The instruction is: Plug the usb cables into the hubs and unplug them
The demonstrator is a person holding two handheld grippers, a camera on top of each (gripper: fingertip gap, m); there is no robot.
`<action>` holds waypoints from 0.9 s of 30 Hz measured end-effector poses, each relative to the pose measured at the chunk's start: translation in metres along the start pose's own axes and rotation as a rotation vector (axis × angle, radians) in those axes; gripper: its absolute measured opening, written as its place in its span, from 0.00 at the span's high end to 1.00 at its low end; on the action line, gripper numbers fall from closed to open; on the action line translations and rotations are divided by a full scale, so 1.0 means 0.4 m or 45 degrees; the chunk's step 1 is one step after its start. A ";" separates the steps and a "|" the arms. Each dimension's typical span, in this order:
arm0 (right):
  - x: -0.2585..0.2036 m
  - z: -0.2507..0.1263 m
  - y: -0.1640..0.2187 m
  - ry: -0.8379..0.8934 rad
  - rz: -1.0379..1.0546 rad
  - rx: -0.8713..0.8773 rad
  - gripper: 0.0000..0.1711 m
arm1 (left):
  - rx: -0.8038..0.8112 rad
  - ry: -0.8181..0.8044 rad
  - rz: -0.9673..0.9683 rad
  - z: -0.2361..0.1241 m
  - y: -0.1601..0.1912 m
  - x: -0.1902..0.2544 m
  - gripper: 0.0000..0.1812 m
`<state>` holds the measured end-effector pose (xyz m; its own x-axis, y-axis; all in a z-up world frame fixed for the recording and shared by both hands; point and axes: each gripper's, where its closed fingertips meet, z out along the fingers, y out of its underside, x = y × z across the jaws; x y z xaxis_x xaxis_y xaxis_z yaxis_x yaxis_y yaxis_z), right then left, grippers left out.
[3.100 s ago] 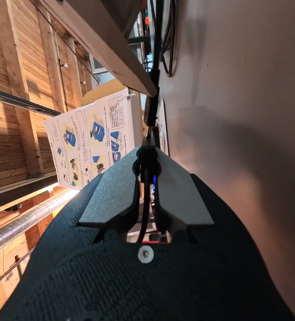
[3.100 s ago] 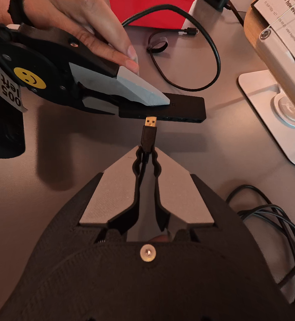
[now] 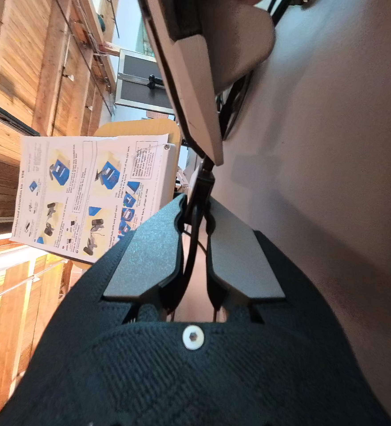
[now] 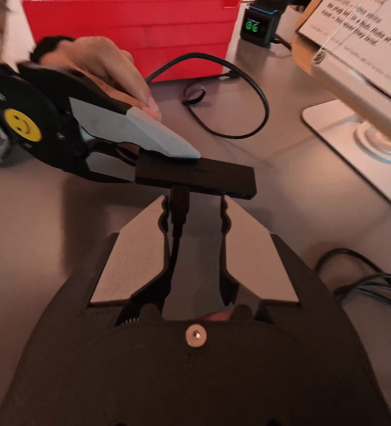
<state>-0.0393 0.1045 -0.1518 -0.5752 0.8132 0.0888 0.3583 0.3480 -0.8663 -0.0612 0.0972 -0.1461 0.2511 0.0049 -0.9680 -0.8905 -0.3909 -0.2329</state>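
Left wrist view: your left tongs (image 3: 195,207) are clamped on the near end of the black hub (image 3: 201,184), seen edge-on here, with its thin black lead (image 3: 191,249) running back between the two grey, grainy, wedge-shaped fingers (image 3: 153,249). The view is rolled on its side, so the grey surface (image 3: 328,207) fills the right of the frame. The other tongs reach down from the top to the hub's far end. A printed sheet with blue pictures (image 3: 86,193) stands behind, in front of a wooden plank wall (image 3: 28,69).

Right wrist view: your right tongs (image 4: 193,202) are spread apart, gripping nothing. The black cable plug (image 4: 179,202) sits in the gap close to the left finger, and blur keeps you from telling whether it touches. The plug is seated in a port on the near edge of the flat, rectangular, matt black hub (image 4: 213,177), and its cable trails back between the fingers. The left tongs (image 4: 167,159) hold the hub's left end clear of the surface, with a hand (image 4: 102,66) on top of them. A red box (image 4: 132,34) stands behind; you cannot see inside it. A loop of black cable (image 4: 256,101) lies on the surface beyond the hub, and a bundle of cables (image 4: 374,285) lies at the right.
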 end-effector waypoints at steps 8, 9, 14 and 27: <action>0.000 0.016 0.022 0.253 -0.402 -0.117 0.71 | 0.011 0.017 0.004 0.001 -0.005 0.010 0.93; 0.000 0.016 0.021 0.273 -0.435 -0.122 0.71 | 0.017 0.018 0.004 0.000 -0.007 0.010 0.93; 0.004 0.017 0.021 0.393 -0.624 -0.159 0.71 | 0.071 0.107 -0.140 -0.003 -0.030 0.023 0.94; -0.010 0.028 0.017 0.540 -0.937 -0.203 0.91 | 0.166 0.254 -0.371 -0.018 -0.057 0.040 0.93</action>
<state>-0.0427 0.0983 -0.1636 -0.3897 0.4494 0.8038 0.1194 0.8901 -0.4398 -0.0342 0.0994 -0.1558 0.5584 -0.0858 -0.8251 -0.8085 -0.2791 -0.5181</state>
